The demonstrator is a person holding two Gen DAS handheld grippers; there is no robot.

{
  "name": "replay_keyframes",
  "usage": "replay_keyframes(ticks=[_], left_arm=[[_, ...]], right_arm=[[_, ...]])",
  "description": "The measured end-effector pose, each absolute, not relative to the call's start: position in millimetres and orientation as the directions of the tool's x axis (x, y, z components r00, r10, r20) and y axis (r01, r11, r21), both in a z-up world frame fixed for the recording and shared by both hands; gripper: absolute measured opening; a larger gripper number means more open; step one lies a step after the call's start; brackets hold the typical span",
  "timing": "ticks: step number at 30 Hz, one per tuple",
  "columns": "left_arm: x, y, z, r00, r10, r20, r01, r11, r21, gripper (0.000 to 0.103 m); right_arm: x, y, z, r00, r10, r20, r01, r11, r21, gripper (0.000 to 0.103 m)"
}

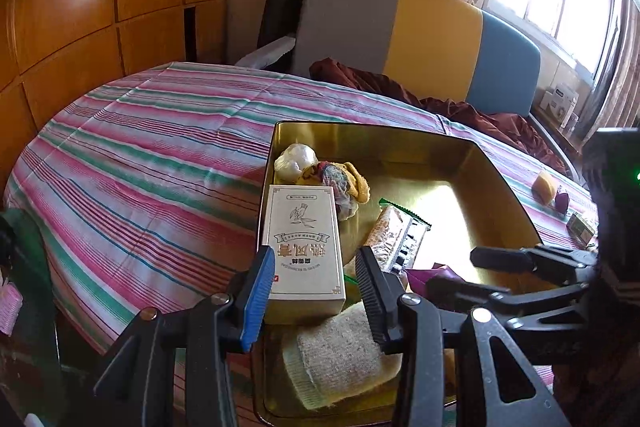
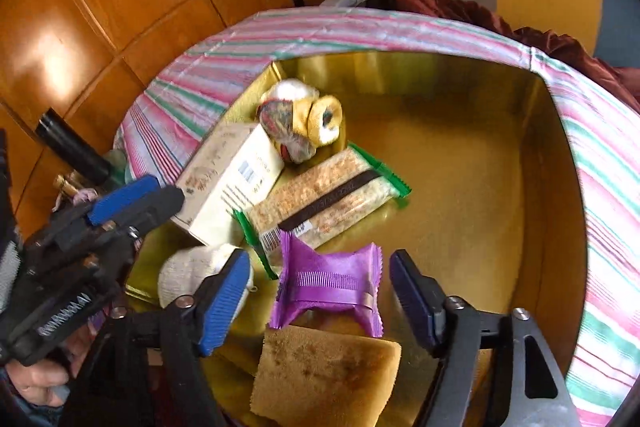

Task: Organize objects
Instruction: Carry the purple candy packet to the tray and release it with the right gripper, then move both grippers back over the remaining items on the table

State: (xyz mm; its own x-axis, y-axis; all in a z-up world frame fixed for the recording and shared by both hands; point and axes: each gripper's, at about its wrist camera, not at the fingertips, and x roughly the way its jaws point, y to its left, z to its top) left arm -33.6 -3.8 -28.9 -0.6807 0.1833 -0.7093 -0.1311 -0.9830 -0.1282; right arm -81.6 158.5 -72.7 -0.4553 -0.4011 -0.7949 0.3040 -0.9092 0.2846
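We're over the tabletop [image 1: 140,155] with its striped cloth, and on it sits the big gold tin tray [image 2: 460,99], where the things are gathering. Along the tray's left side lies the cream carton [image 1: 302,247], a grey sock roll [image 1: 340,359] at its near end, and a yellow sock bundle [image 2: 316,123] at its far end. Beside the carton lies the green-edged snack bar [image 2: 328,195]. Nearer us, a tan sponge [image 2: 328,379] and the purple sachet [image 2: 330,283] lying on the tray floor. Our right tongs [image 2: 320,303] stand wide either side of that sachet, clear of it. Our left tongs [image 1: 316,291] hover narrow over the carton's near end, gripping nothing.
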Motion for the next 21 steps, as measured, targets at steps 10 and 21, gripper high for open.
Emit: replay_keyframes(ticks=[10, 21], left_arm=[[-25.7, 6.6, -21.1, -0.692, 0.193, -0.696, -0.163, -0.981, -0.109, 0.042], [-19.9, 21.0, -16.8, -0.691, 0.203, -0.694, -0.201, -0.976, -0.086, 0.042]], right_arm=[[-66.0, 187.7, -37.0, -0.562, -0.354, -0.747, 0.238, -0.935, 0.264, 0.088], [-52.9, 270.3, -17.0, -0.635, -0.192, -0.749, 0.105, -0.981, 0.162, 0.094]])
